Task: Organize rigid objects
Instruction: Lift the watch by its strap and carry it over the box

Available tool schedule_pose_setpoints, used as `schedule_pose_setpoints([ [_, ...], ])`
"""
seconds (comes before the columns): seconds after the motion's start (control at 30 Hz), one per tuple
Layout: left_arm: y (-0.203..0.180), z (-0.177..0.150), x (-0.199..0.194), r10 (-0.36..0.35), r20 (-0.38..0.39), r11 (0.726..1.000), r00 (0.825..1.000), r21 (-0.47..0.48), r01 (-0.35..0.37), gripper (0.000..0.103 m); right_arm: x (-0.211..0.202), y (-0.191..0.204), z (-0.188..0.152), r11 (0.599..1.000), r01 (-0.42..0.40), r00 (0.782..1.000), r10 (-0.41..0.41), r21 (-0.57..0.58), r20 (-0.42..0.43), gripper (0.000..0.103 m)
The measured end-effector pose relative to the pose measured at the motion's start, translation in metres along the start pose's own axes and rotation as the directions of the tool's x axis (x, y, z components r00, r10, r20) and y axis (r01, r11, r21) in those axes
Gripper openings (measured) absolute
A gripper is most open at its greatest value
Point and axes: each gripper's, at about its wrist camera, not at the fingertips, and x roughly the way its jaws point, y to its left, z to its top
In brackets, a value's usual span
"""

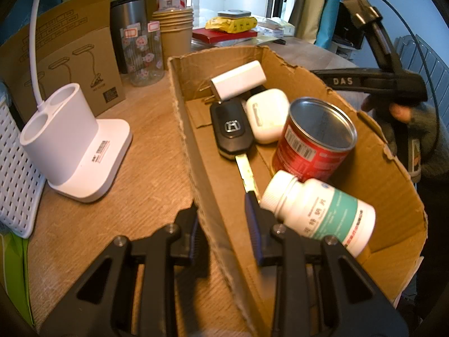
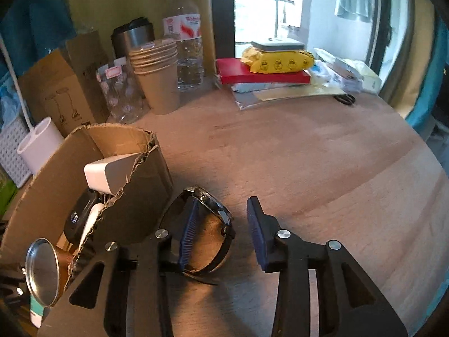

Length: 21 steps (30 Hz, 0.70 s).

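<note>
A torn cardboard box point(image 1: 364, 168) holds a white charger point(image 1: 238, 80), a white earbud case point(image 1: 268, 115), a black car key point(image 1: 231, 129), a red tin can point(image 1: 314, 140) and a white pill bottle point(image 1: 317, 213). My left gripper point(image 1: 221, 205) straddles the box's near left wall, one finger outside and one inside, shut on it. In the right wrist view a black wristwatch point(image 2: 213, 205) lies on the table beside the box point(image 2: 134, 196). My right gripper point(image 2: 223, 200) is open low over it, with the left pad point(image 2: 188, 233) at the strap loop and the right pad apart.
A white lamp base point(image 1: 73, 134) and a white basket point(image 1: 14, 168) stand left of the box. Behind are paper cups point(image 2: 157, 78), a water bottle point(image 2: 188, 42), a steel tumbler point(image 2: 132, 36), a red book point(image 2: 263, 77) with a yellow pack on it, and scissors point(image 2: 345, 99).
</note>
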Motion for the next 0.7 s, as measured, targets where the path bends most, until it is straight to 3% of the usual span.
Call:
schedule_pose_setpoints([
  [0.13, 0.000, 0.000, -0.001, 0.000, 0.000, 1.000, 1.000, 0.000, 0.000, 0.030, 0.014, 0.005, 0.003, 0.999, 0.012, 1.000, -0.013, -0.036, -0.020, 0.038],
  [0.2, 0.000, 0.000, 0.000, 0.000, 0.000, 1.000, 1.000, 0.000, 0.000, 0.030, 0.019, 0.008, 0.002, 0.999, 0.011, 1.000, -0.013, -0.048, -0.029, 0.025],
  [0.3, 0.000, 0.000, 0.000, 0.000, 0.000, 1.000, 1.000, 0.000, 0.000, 0.030, 0.019, 0.010, 0.001, 0.998, 0.035, 0.999, -0.036, -0.058, -0.023, 0.024],
  [0.7, 0.000, 0.000, 0.000, 0.000, 0.000, 1.000, 1.000, 0.000, 0.000, 0.030, -0.029, 0.004, 0.012, 0.996, 0.091, 0.990, -0.088, -0.015, 0.114, 0.021],
])
